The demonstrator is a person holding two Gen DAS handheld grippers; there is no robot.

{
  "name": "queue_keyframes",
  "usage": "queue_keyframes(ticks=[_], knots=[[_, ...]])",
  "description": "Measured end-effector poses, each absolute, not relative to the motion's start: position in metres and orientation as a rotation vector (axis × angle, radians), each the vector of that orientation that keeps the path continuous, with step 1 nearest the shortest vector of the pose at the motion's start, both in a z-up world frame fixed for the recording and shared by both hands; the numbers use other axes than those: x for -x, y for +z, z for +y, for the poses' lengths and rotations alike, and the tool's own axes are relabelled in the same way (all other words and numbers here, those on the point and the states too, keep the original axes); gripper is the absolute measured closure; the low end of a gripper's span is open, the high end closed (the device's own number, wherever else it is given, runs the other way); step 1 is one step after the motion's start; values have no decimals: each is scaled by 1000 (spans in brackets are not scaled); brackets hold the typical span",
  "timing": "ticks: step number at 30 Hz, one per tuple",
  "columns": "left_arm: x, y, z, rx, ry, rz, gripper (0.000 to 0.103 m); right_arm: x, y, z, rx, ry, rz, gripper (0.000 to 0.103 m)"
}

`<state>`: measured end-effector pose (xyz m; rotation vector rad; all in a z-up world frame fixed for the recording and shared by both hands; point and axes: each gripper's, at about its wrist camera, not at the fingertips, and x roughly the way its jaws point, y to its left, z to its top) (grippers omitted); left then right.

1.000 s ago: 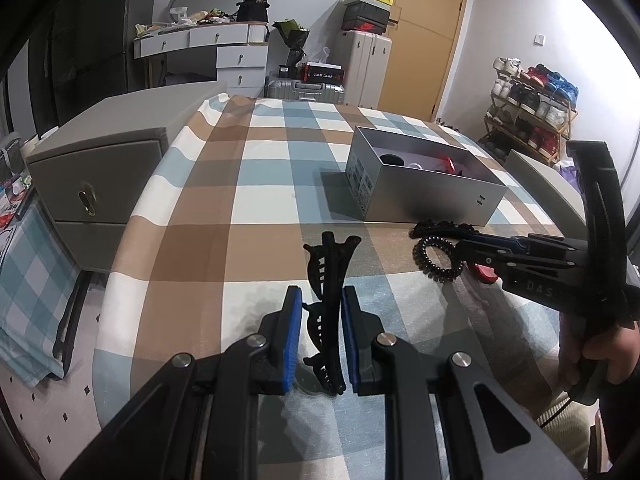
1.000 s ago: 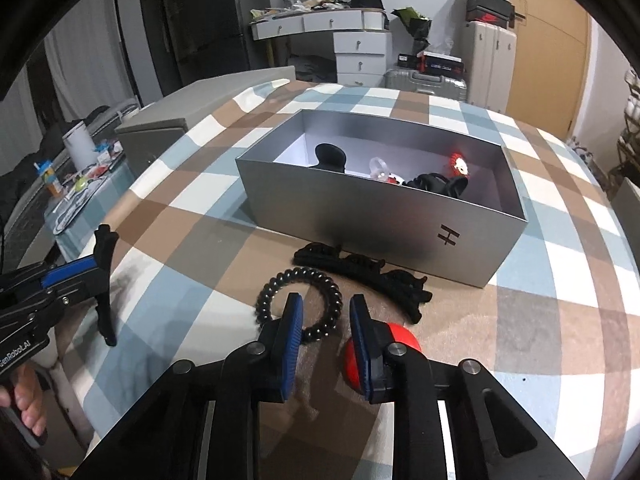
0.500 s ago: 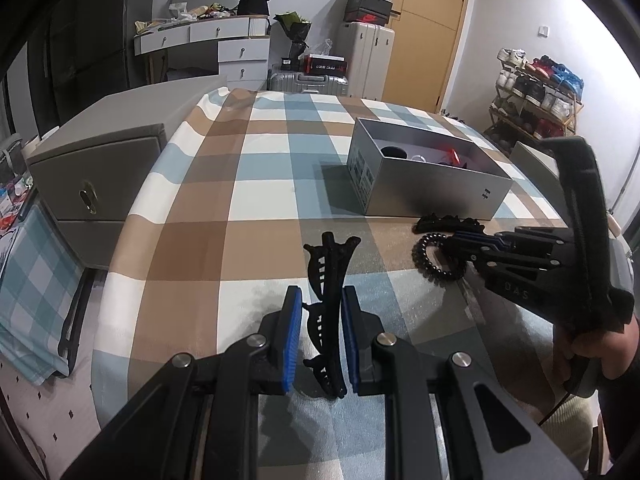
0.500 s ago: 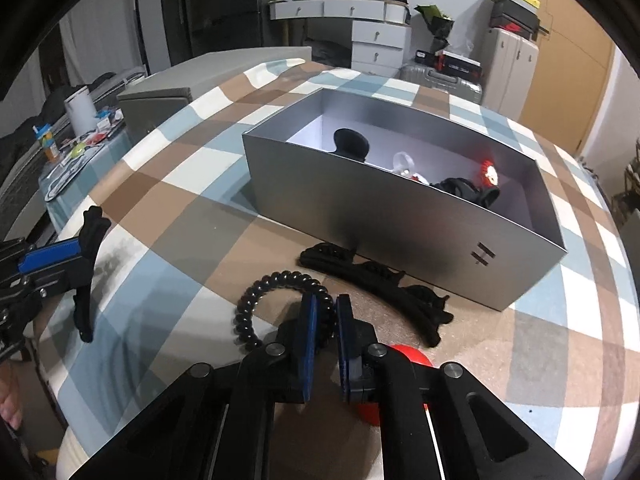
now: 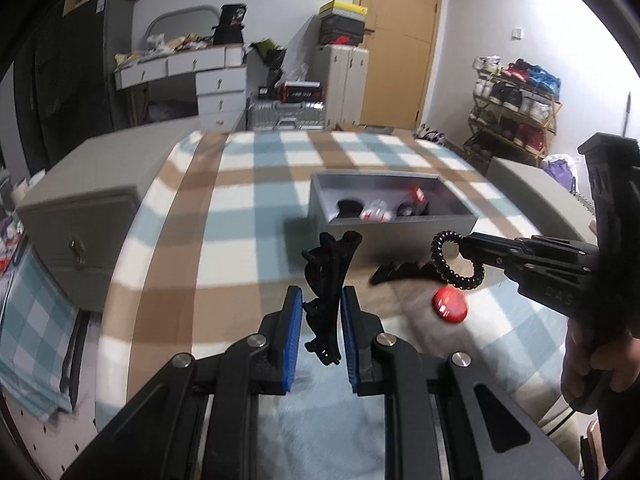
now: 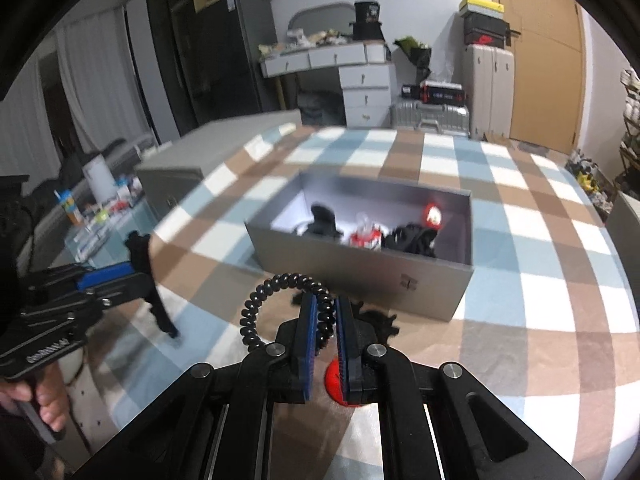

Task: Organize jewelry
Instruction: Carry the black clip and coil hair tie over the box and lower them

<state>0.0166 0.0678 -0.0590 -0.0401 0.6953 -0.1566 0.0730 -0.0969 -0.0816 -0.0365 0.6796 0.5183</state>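
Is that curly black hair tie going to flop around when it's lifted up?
Probably a bit. The curly hair tie is pinched at one side by the right tool, and its loop hangs bent rather than round, so it looks springy, not stiff. It seems light, a thin open coil. Its bumpy coils likely help the pads hold it.

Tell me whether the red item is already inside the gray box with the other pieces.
No. The red item lies on the checked cloth in front of the gray box, beside a black hair claw.
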Motion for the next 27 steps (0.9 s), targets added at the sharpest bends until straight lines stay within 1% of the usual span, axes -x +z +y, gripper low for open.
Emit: queue_keyframes(ticks=[6, 11, 18, 27], knots=[[-41, -41, 60, 59, -197, 654, 89, -82, -53, -114, -41, 543, 607, 94], [-65, -35, 50, 56, -229, 639, 89, -98, -43, -122, -68, 546, 579, 94], [-99, -41, 34, 71, -273, 667, 89, -127, -44, -128, -94, 536, 580, 94], [-123, -48, 16, 64, -309, 693, 89, -157, -56, -132, -111, 530, 599, 94]])
